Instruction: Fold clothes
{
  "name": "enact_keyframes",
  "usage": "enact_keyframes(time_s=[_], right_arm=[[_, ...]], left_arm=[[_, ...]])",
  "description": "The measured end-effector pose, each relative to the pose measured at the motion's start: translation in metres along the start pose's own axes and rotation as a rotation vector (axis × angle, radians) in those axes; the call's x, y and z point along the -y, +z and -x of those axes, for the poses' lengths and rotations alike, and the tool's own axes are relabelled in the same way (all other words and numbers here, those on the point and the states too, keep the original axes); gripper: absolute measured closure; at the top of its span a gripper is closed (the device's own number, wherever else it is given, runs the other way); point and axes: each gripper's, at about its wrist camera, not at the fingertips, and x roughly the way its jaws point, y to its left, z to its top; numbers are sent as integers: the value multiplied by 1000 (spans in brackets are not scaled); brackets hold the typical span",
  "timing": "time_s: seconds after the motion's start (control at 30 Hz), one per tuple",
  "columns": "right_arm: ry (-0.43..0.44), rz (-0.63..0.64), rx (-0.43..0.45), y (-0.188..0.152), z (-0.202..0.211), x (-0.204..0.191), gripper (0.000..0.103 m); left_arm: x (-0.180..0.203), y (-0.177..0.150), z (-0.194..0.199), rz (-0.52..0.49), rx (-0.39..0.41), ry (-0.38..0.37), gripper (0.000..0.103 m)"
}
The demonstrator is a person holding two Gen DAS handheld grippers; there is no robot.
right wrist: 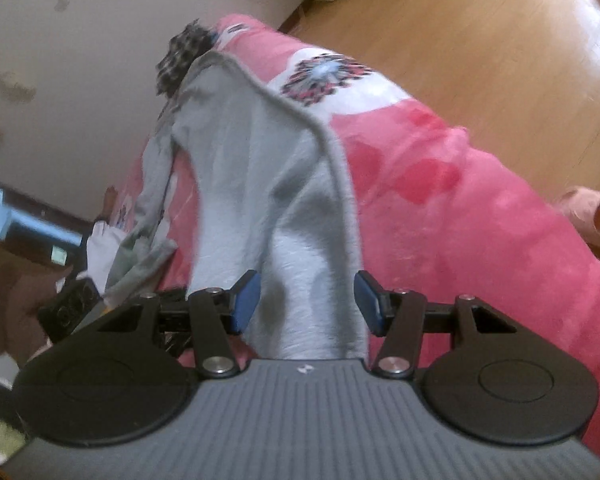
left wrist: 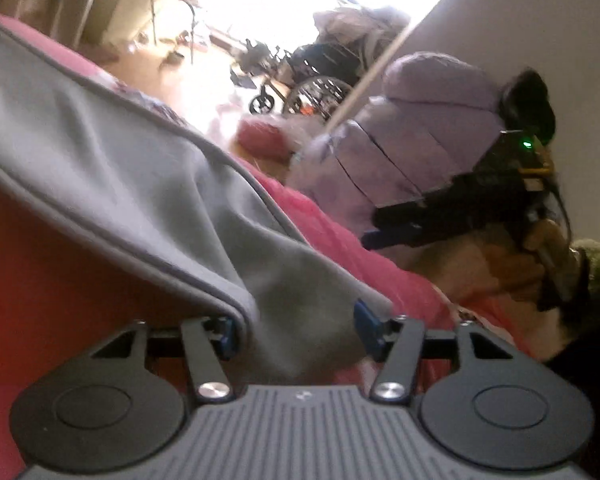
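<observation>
only left view shows right gripper point(left wrist: 370, 238), state unclear there; elsewhere, both grippers' point(left wrist: 296, 330) point(right wrist: 306, 300) jaws parted around grey cloth point(right wrist: 260, 168), pads not pressing, over pink blanket point(right wrist: 460, 208).

Likely bedroom; pink blanket point(right wrist: 480, 208); wood floor point(right wrist: 480, 40)

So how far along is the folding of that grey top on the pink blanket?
Early days. Nothing looks folded yet: the grey garment lies rumpled on the pink blanket, one sleeve trailing off. In hand: its cloth sits between the jaws of both the left gripper and the right gripper, which stand apart rather than clamped. Still left: flattening, every fold, and the white clothing beyond.
</observation>
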Motion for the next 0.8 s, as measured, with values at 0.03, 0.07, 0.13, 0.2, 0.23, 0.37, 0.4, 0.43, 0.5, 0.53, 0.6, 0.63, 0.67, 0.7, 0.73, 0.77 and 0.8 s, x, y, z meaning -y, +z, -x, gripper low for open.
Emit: enact_keyframes(time_s=[0.03,0.07,0.13,0.2,0.23,0.37,0.4,0.43,0.5,0.53,0.6,0.63,0.67,0.7,0.73,0.77,0.8], right_arm=[[0,-17,3,-1,2,5,51],[1,-31,6,-3,5,9,51],[7,-40,23,-5,12,15,51],[14,-45,44,-7,17,20,51],[17,-55,51,-7,18,23,51],[37,-71,73,-12,22,30,51],[42,-71,80,-14,24,31,51],[47,-72,86,-16,26,32,51],[52,-91,93,-20,26,36,51],[55,-102,97,-22,26,39,51],[59,-113,97,-23,23,41,51],[61,-111,95,-23,22,41,51],[63,-109,93,-24,20,41,51],[63,-104,91,-24,20,40,51],[63,-97,88,-24,19,38,51],[62,-89,86,-25,19,37,51],[60,-82,84,-26,19,35,51]], left_arm=[[0,-2,-2,7,-12,-5,39],[-1,-4,-3,15,-25,-10,39],[-4,-6,-6,26,-28,14,40],[-5,0,-9,60,-59,19,52],[-7,5,-6,104,-60,-10,59],[-33,27,41,436,143,-308,53],[-38,28,49,472,178,-314,48],[-41,26,53,474,183,-282,32],[-48,16,46,480,116,-184,22],[-52,9,39,503,74,-152,26],[-57,-7,24,540,10,-111,30],[-54,-13,21,532,-8,-105,33],[-50,-18,18,517,-26,-104,33],[-42,-23,17,488,-47,-114,33],[-34,-27,17,458,-70,-123,33],[-27,-31,15,433,-94,-128,33],[-21,-35,13,419,-116,-126,33]])
